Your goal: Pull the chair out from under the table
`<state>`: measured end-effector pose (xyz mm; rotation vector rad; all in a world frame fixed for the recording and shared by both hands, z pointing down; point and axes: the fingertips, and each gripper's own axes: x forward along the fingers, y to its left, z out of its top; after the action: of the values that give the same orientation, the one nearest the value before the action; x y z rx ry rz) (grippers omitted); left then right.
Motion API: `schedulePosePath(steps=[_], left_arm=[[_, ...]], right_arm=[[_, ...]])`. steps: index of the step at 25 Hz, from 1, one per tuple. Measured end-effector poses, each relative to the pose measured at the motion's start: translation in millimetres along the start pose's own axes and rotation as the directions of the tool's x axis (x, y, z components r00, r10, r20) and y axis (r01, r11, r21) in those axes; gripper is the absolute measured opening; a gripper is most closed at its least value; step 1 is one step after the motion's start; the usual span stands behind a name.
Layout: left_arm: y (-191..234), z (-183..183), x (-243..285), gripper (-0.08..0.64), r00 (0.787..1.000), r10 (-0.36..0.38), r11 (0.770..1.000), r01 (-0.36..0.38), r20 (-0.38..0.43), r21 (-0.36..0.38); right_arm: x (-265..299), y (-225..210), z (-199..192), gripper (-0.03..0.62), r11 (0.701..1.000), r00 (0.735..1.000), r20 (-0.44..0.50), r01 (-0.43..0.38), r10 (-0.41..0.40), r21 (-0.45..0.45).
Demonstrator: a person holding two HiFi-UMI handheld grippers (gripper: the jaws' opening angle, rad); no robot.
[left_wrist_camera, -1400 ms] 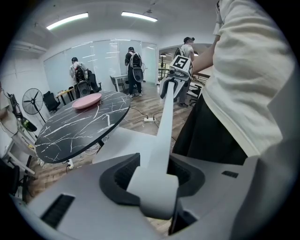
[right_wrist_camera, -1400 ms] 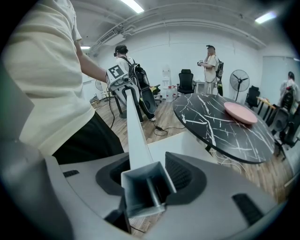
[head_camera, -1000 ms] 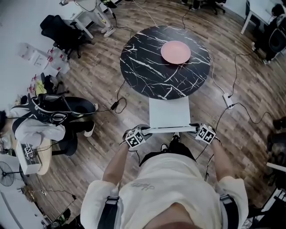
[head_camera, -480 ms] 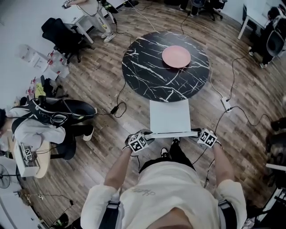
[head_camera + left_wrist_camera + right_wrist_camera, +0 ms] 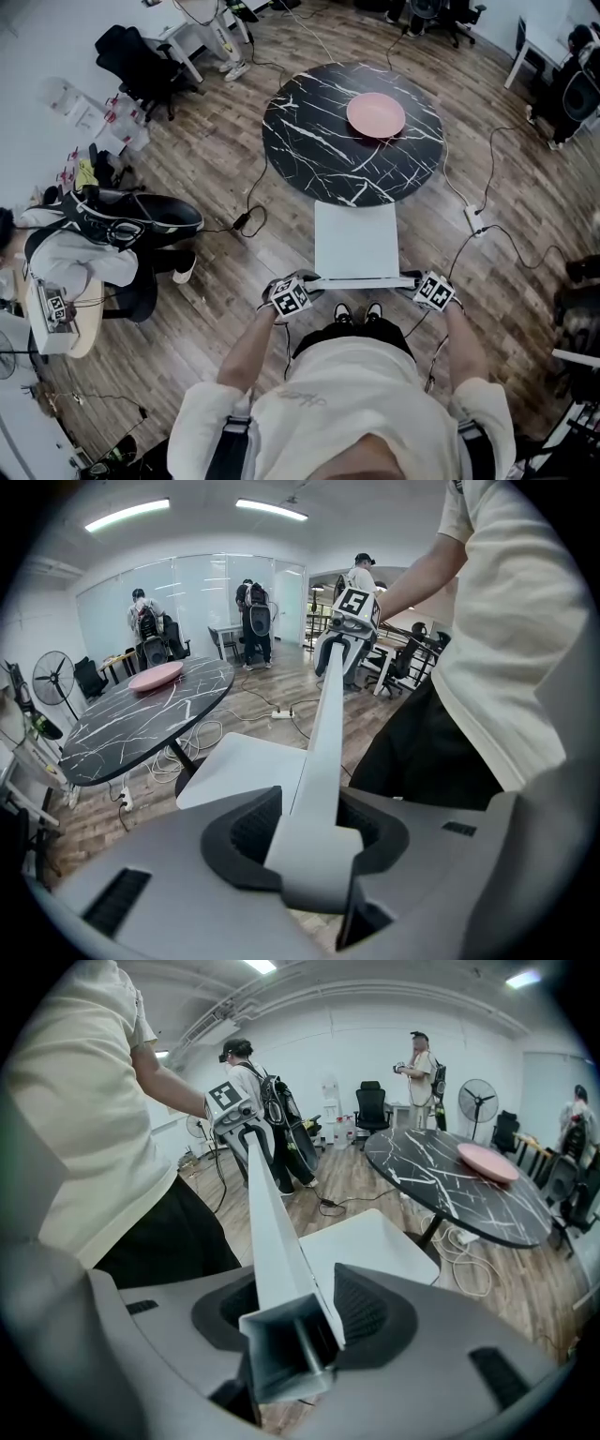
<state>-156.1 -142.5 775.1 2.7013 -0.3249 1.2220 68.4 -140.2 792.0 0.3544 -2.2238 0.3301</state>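
A white chair stands on the wood floor, its square seat point(image 5: 355, 240) just clear of the near rim of the round black marble table point(image 5: 319, 141). Both grippers hold its thin white backrest rail point(image 5: 361, 280). My left gripper point(image 5: 298, 292) is shut on the rail's left end point(image 5: 314, 761), which sits between the dark pads point(image 5: 248, 832). My right gripper point(image 5: 427, 287) is shut on the right end point(image 5: 277, 1241), whose hollow end sticks out past the jaws. A pink plate point(image 5: 376, 114) lies on the table. Each gripper view shows the other gripper at the rail's far end.
Cables and a power strip point(image 5: 476, 221) lie on the floor right of the chair. An office chair heaped with bags point(image 5: 112, 234) stands at the left. My feet point(image 5: 354, 312) are just behind the backrest. People and desks stand across the room.
Both grippers and the chair have moved back toward me, away from the table. The seat's far edge, which was tucked under the table rim, now lies at or just outside it.
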Motion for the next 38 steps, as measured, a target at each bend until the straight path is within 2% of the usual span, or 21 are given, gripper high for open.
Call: schedulePosePath(steps=[21, 27, 38], left_arm=[[-62, -12, -3, 0.161, 0.997, 0.082, 0.991, -0.081, -0.001, -0.104], [-75, -17, -5, 0.162, 0.996, 0.082, 0.992, -0.083, -0.017, -0.098], [-94, -18, -5, 0.164, 0.996, 0.078, 0.994, -0.080, -0.030, -0.079]], right_arm=[[-13, 42, -17, 0.201, 0.993, 0.993, -0.034, -0.114, 0.113, -0.035], [-16, 61, -23, 0.192, 0.988, 0.988, -0.044, -0.148, 0.146, -0.045], [-20, 75, -34, 0.184, 0.987, 0.989, -0.063, -0.140, 0.135, -0.073]])
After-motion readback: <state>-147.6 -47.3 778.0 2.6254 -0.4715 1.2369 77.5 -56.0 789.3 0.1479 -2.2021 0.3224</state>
